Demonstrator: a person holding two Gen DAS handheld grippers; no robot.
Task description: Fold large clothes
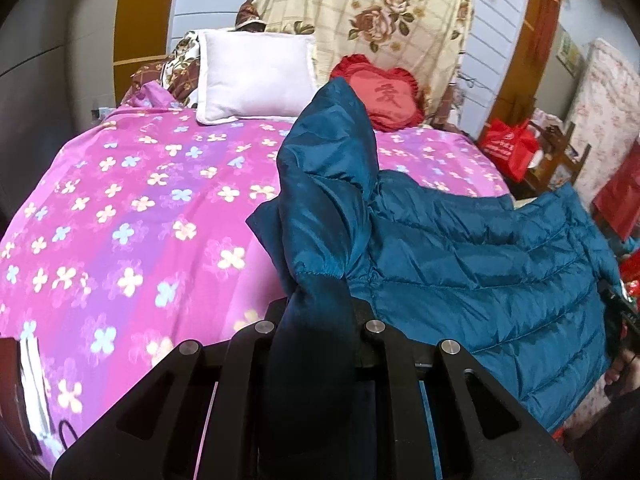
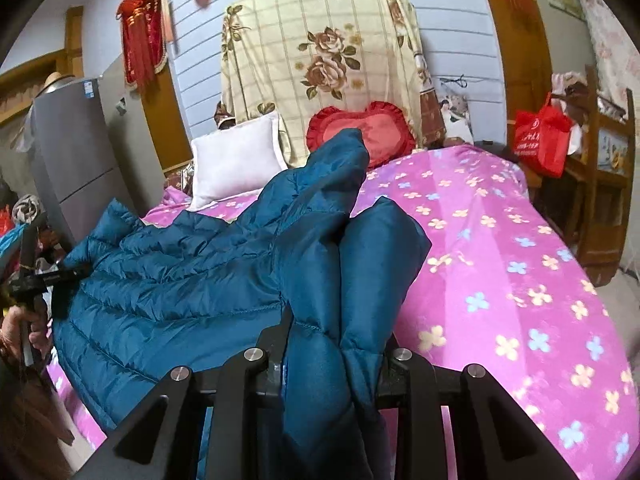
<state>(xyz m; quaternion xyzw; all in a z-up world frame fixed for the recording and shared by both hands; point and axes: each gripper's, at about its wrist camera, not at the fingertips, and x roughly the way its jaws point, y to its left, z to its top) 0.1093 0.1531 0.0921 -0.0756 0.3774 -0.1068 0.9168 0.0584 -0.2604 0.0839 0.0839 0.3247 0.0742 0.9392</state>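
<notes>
The left hand-held gripper [image 1: 320, 320] is clamped on a fold of the jacket [image 1: 460, 248], lifting a sleeve off the bed [image 1: 120, 208]. The right hand-held gripper [image 2: 340, 344] likewise pinches bunched jacket [image 2: 180, 272] fabric. The rest of the jacket lies spread across the bed's near edge, well apart from the pillow [image 1: 256, 76] and the cushion [image 1: 384, 96].
</notes>
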